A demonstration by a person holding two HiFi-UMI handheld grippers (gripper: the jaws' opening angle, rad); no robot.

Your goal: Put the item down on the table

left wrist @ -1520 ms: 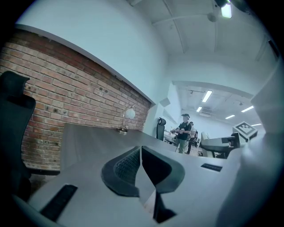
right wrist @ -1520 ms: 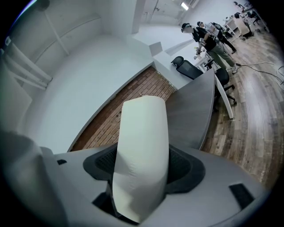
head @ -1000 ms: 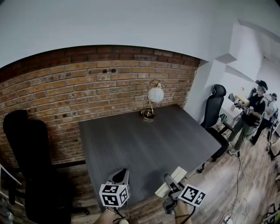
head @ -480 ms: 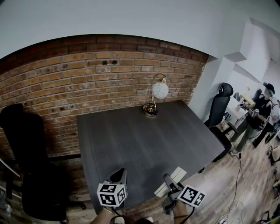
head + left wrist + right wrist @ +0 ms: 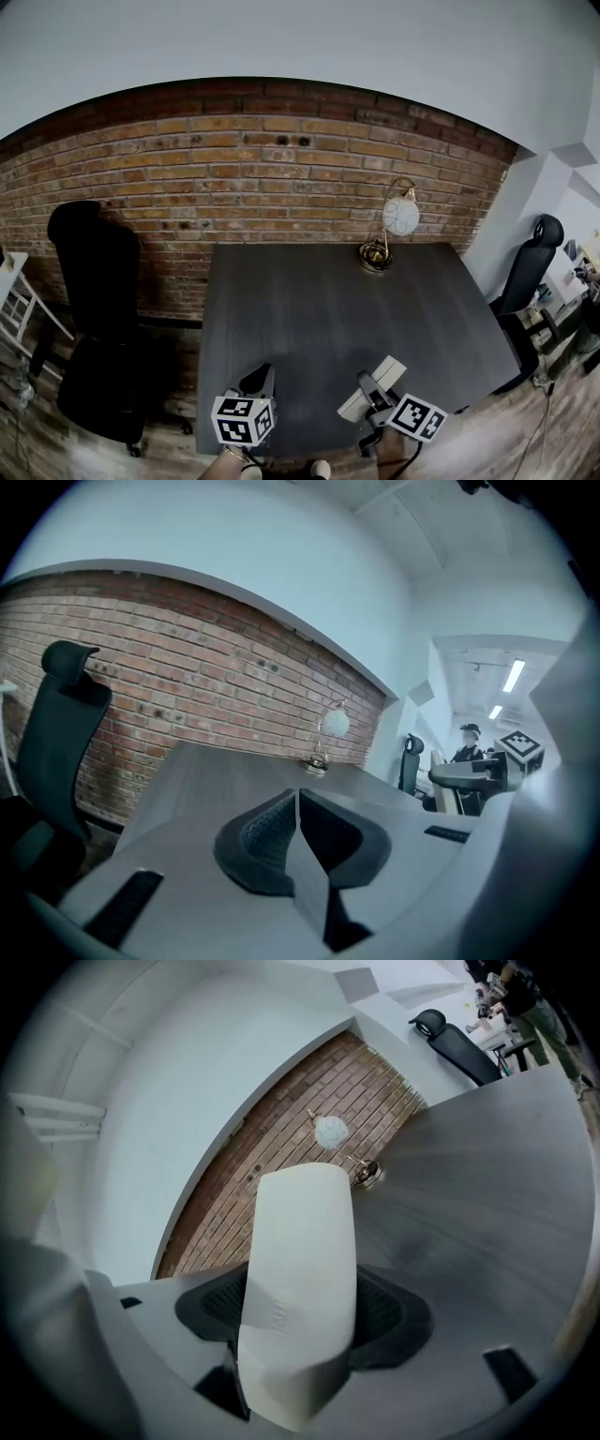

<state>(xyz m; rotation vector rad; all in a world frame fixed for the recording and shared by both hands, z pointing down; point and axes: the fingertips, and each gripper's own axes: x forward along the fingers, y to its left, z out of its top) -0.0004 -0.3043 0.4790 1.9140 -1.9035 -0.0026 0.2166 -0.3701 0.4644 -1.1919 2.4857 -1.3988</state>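
A long white block [image 5: 371,387] [image 5: 305,1279] with rounded ends is clamped between the jaws of my right gripper [image 5: 375,398] [image 5: 302,1312], held over the near right part of the dark grey table [image 5: 309,309]. It sticks out forward from the jaws and hides the pads in the right gripper view. My left gripper [image 5: 255,384] [image 5: 298,832] hovers over the near left edge of the table, its jaws pressed together with nothing between them.
A small gold lamp with a white globe [image 5: 389,230] [image 5: 323,742] [image 5: 342,1152] stands at the far right of the table by the brick wall. A black office chair [image 5: 94,309] is left of the table, another [image 5: 525,281] at its right.
The head view has swung left, so the table and lamp sit further right in the picture. Both grippers keep their places and states, the white block still gripped.
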